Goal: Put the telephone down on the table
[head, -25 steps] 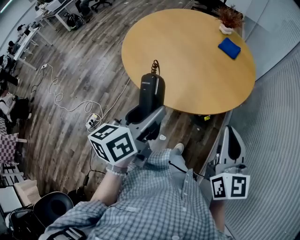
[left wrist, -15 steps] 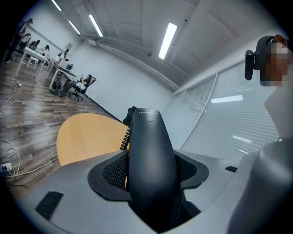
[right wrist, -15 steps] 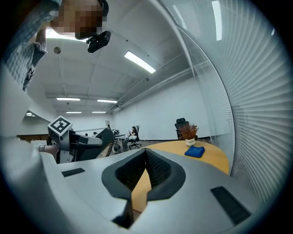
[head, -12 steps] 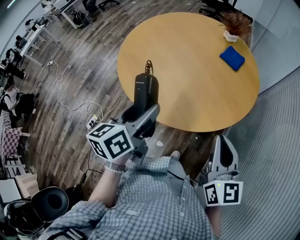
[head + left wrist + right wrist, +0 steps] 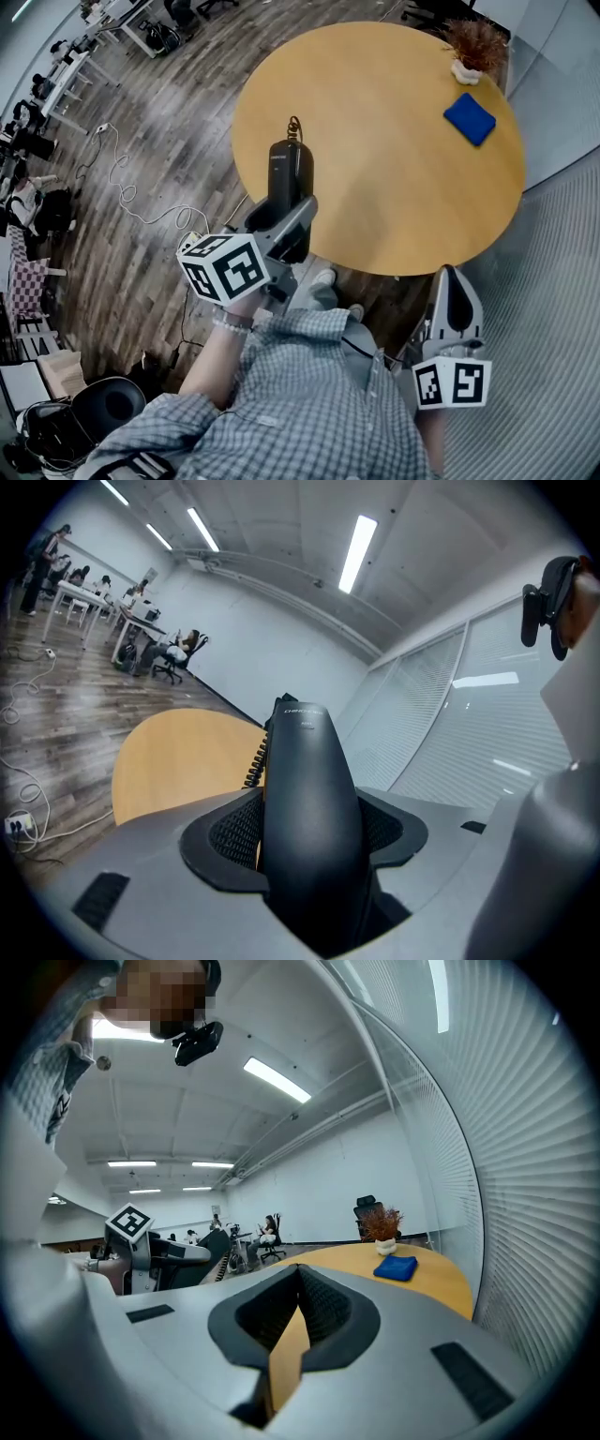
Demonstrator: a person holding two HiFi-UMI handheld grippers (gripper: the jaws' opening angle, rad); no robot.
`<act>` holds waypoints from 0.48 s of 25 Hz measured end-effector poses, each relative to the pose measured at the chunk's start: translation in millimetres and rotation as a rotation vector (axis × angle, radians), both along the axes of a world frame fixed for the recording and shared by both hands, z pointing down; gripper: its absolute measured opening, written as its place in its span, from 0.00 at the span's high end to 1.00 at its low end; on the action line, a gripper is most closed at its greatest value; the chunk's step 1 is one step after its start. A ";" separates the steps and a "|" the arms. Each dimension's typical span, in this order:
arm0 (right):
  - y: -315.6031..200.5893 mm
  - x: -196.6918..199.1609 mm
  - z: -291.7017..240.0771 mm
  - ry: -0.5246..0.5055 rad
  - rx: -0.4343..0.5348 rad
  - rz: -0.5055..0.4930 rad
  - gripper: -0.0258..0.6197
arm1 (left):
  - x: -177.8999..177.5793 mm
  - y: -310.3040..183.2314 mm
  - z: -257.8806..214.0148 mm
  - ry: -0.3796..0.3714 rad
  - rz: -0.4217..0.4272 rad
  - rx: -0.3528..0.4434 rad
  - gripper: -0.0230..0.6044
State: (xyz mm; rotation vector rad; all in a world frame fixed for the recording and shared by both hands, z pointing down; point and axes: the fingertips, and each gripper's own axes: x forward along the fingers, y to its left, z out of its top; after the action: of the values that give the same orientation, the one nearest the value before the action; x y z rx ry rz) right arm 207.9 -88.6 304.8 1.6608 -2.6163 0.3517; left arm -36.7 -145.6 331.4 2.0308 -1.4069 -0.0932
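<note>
Cloth (image 5: 470, 119) near potted plant (image 5: 473, 47) on table (image 5: 375, 169)

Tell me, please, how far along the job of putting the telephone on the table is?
Done: the telephone is picked up and clamped in the left gripper. In hand: it is held out over the near edge of the table, apparently above the top rather than resting on it. Left: lower it onto the table and release. The right gripper is empty, beside the table.
</note>
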 end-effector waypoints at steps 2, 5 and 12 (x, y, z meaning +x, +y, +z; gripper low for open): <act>-5.2 -4.9 -3.6 0.009 0.000 0.011 0.95 | -6.4 -10.7 0.3 -0.020 0.013 -0.005 0.52; -10.1 -14.4 5.7 0.023 -0.002 0.032 0.95 | -17.2 -25.7 17.2 -0.028 0.029 -0.021 0.52; -46.5 -33.8 17.6 0.024 -0.010 0.091 0.95 | -31.5 -87.3 52.1 -0.099 0.096 -0.055 0.52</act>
State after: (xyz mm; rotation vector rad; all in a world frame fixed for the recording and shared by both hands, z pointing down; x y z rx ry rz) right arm 174.2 -135.1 322.3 1.7736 -2.5234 0.3440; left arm -68.1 -232.9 383.5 2.0777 -1.3539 0.0869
